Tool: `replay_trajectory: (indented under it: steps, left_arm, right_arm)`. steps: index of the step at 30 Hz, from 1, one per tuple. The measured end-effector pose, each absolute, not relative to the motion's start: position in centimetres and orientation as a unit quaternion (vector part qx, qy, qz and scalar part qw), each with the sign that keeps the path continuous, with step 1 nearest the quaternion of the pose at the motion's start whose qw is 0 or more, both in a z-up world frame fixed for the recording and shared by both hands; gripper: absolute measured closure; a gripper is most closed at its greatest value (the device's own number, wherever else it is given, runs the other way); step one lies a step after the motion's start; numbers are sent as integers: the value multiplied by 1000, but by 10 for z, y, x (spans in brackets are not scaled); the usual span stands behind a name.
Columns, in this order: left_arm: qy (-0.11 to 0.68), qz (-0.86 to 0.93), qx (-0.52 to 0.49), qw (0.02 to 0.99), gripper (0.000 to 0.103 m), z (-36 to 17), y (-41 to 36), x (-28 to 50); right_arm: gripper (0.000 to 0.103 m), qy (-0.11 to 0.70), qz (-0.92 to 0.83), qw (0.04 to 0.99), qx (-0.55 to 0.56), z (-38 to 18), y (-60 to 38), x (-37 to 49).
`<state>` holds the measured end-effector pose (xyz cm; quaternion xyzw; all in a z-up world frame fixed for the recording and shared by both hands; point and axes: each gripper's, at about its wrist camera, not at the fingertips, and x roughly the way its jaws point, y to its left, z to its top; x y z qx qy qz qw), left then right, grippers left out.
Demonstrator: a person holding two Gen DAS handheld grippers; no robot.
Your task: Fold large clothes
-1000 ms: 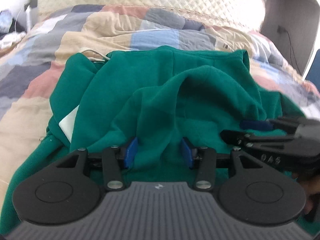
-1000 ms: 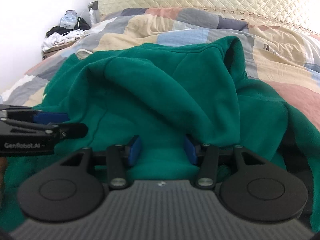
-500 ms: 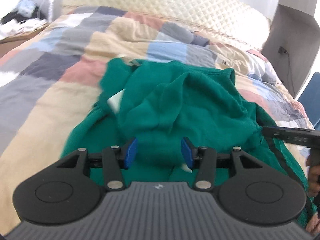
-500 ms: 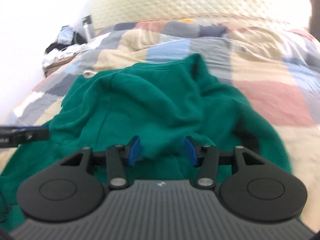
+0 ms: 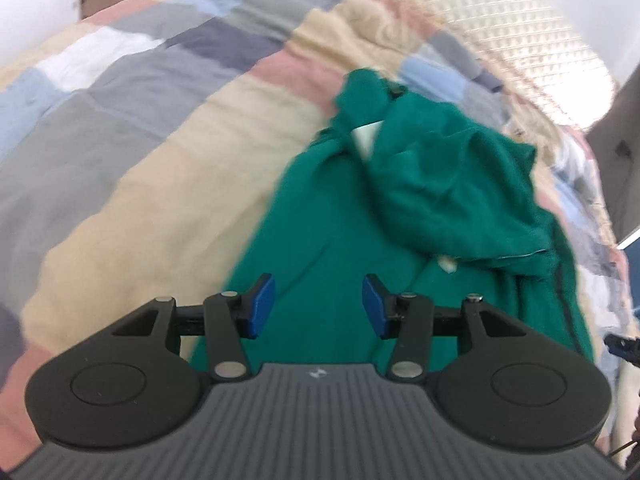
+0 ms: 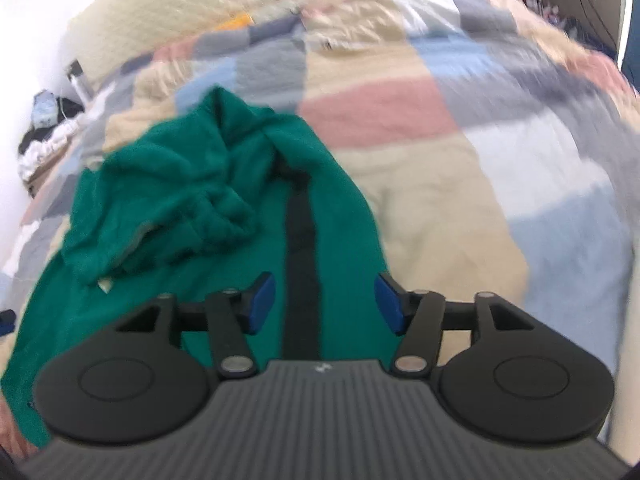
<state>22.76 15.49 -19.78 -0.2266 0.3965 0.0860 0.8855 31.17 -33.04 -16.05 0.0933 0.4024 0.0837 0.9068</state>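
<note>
A large green garment (image 5: pixel 420 208) lies crumpled on a patchwork quilt (image 5: pixel 140 128). Its upper part is bunched in a heap, with a white label (image 5: pixel 366 140) showing. In the right wrist view the garment (image 6: pixel 192 208) has a dark stripe (image 6: pixel 300 240) running down it. My left gripper (image 5: pixel 318 306) is open and empty, above the garment's near left part. My right gripper (image 6: pixel 326 300) is open and empty, over the stripe near the garment's right edge. The tip of the right gripper shows at the right edge of the left wrist view (image 5: pixel 622 348).
The quilt (image 6: pixel 460 160) covers the whole bed, with a cream quilted headboard (image 5: pixel 540 40) at the far end. A side table with clutter (image 6: pixel 44 136) stands at the far left. A grey cabinet (image 5: pixel 624 152) stands at the right.
Both grippers have let go of the garment's folds and pulled back and apart, the left one swinging left, the right one swinging right. The bunched cloth has dropped into a heap.
</note>
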Motion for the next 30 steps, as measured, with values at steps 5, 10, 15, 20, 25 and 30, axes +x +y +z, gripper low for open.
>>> replay_trajectory:
  steps: [5,10,15,20,25,30]
  left_arm:
    - [401,137,-268,866,36,-211,185,213]
    - [388,183,-324,843,33,-224,209,206]
    - [404,179,-358,823,32,-241,212,207]
    - [416,148,-378,814,32,-255,204,208]
    - [384,58,-446,806,33,-257,200,205]
    - [380,50,-453,805,33,-252,194,201]
  right_arm:
    - [34,462,58,878,116,-193,-356,316]
    - [18,504,61,847,159,-221,-369,317]
    - [18,504,75,841,180,-222,-367,315]
    - [18,506,94,831,209,-222,-372,314]
    - [17,503,167,809,254,-219,-364,316]
    - [18,471,241,800,282,-207,-353,314]
